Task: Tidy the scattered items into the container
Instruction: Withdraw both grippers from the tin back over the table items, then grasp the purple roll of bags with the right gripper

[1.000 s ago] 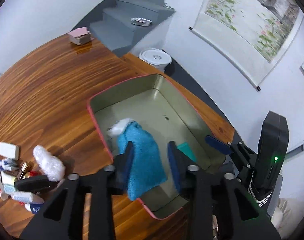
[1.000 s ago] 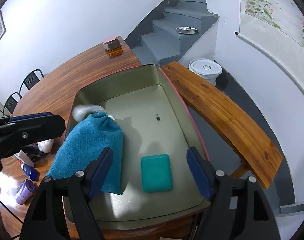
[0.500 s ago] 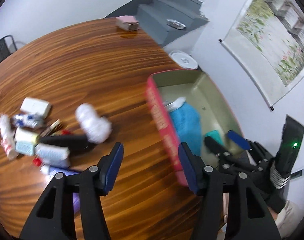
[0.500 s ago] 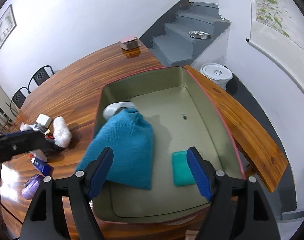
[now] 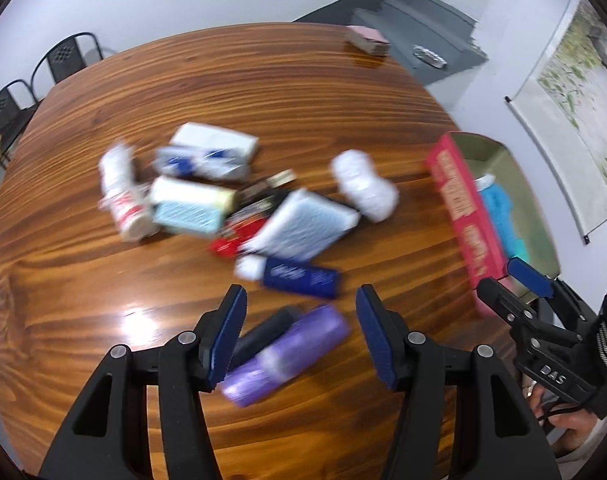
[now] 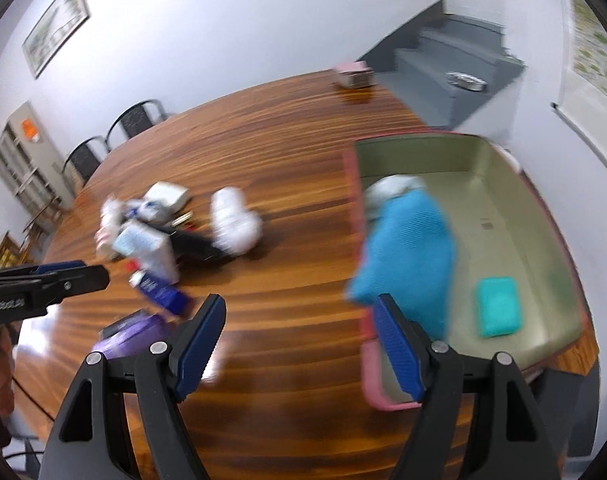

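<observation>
On the table [image 5: 263, 92] we see a heap of scattered items [image 5: 223, 208] to the left of the container [image 6: 483, 184], with a wrapped bundle [image 5: 363, 186] lying between the heap and the container's wall. Inside the container, a cloth [image 6: 411, 252] lies against the wall nearest the heap, and a small pad [image 6: 498, 312] sits to its right. Nearest us, a tube [image 5: 299, 278] lies just behind a roll [image 5: 287, 354], and a small box [image 5: 367, 40] rests at the table's far edge.
</observation>
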The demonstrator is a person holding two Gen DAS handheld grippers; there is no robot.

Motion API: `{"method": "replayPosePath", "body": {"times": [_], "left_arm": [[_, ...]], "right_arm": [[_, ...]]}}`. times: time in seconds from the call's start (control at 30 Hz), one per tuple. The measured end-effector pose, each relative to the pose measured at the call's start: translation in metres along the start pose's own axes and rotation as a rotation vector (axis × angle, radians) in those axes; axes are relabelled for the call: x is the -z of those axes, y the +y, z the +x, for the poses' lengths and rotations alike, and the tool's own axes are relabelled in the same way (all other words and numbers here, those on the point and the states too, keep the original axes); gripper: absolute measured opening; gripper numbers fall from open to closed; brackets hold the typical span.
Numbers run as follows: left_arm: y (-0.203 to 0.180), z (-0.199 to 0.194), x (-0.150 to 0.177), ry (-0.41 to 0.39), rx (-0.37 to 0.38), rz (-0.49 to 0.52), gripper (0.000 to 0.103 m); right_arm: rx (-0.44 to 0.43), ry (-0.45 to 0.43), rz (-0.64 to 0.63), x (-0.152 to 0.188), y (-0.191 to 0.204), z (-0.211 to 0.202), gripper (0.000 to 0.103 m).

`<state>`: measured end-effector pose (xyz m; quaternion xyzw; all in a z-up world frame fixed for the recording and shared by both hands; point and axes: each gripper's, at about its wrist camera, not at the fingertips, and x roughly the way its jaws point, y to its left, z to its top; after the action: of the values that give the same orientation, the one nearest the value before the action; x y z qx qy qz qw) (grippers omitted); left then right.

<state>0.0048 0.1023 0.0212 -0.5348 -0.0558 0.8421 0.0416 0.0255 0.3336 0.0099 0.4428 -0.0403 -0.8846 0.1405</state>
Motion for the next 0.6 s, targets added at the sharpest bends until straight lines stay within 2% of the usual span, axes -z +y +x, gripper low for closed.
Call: {"method": "replayPosePath", "body": {"times": [0.13,0.23,0.37,0.6], "left_arm": [[0.027,0.007,0.016,0.022,-0.041,0.025,0.060],[0.038,0.013,0.026,0.041,-0.036,0.051,0.060],[0.046,0.024,0.033,0.068,-0.030,0.092,0.060],[0.057,0.045,0.035,0.105,-0.010,0.162,0.060]], "right_arm": [[-0.078,0.071,-0.042,0.011,0.033,0.015,0.080],[-0.112,0.141,-0.054,0.021,0.052,0.030,0.080],[-0.115,0.196,-0.069,0.030,0.072,0.041,0.080],[-0.089,0.233,-0.042,0.037,0.088,0.048,0.080]]}}
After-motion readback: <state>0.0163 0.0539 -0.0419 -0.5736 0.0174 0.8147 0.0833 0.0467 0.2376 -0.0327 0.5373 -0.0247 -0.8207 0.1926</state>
